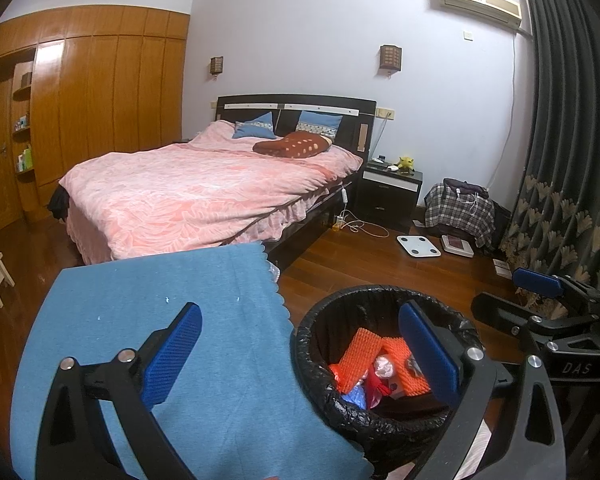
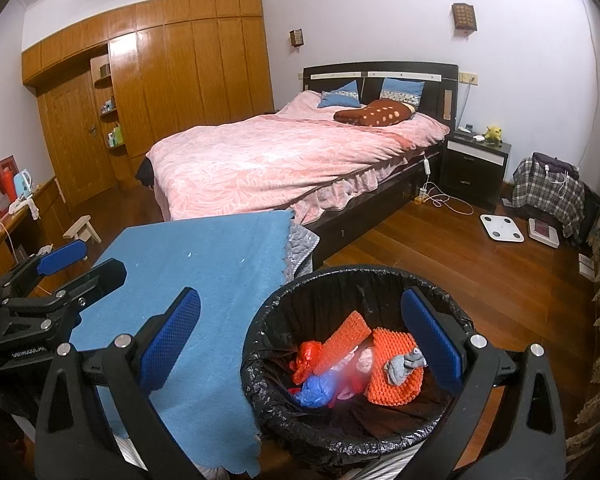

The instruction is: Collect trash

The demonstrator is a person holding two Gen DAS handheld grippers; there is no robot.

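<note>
Now trash point(image 2: 392, 364) inside black-lined bin point(image 2: 268, 312).

Bedroom in a lived-in home. Double bed point(image 2: 300, 156) with pink quilt, two blue pillows and dark headboard. Black nightstand point(image 2: 474, 164) beside it, small yellow plush toy on top. Full-height wooden wardrobe point(image 2: 204, 68) along the side wall, with open shelves of bottles. Wall lamps above the headboard, air conditioner point(image 1: 480, 4) high up, dark curtain point(image 1: 560, 120), wood floor point(image 2: 440, 248), bathroom scale point(image 2: 502, 228) lying near the wall.
</note>
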